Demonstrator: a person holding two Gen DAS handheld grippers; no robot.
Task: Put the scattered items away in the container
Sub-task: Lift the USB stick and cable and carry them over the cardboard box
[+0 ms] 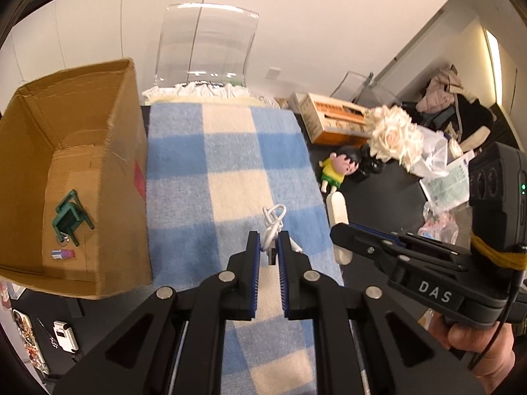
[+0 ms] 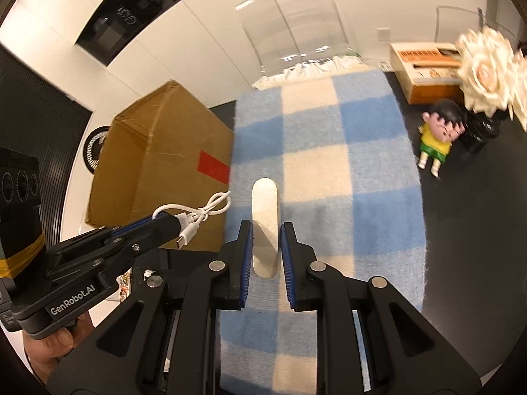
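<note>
Our left gripper [image 1: 267,247] jaws pinch the white cable [image 1: 272,223]; our right gripper [image 2: 266,240], marked "DAS", clamps the cream stick [image 2: 264,217] beside the cardboard box [image 1: 82,151].

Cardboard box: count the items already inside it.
2. A small green toy chair lies tipped on the floor of the cardboard box, and a small pink-and-blue item lies just in front of it. The near wall may hide more.
</note>
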